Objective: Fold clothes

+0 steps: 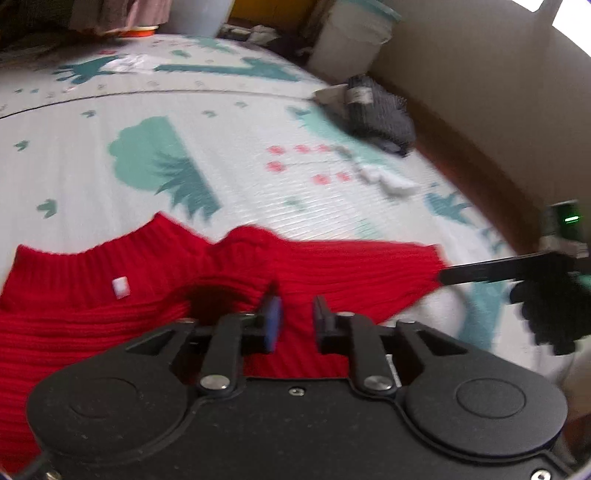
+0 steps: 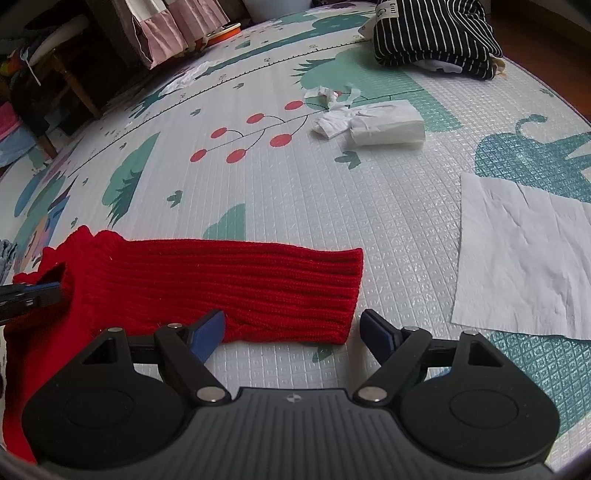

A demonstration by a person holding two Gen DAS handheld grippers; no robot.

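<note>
Fingers of the left gripper (image 1: 294,315) stand slightly apart over the red sweater (image 1: 155,295), gripping nothing; the right gripper (image 2: 293,332) gapes wide by the sleeve (image 2: 229,280). Folding looks barely begun: the sleeve still lies out flat on the printed mat (image 2: 332,229). Tissues (image 2: 384,123), a striped garment (image 2: 436,33) and curtains (image 2: 166,29) lie beyond

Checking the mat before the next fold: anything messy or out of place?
Yes. Loose white tissue lies crumpled mid-mat, and a flat paper sheet sits right of the red sweater's sleeve. Neither touches the sweater.
</note>
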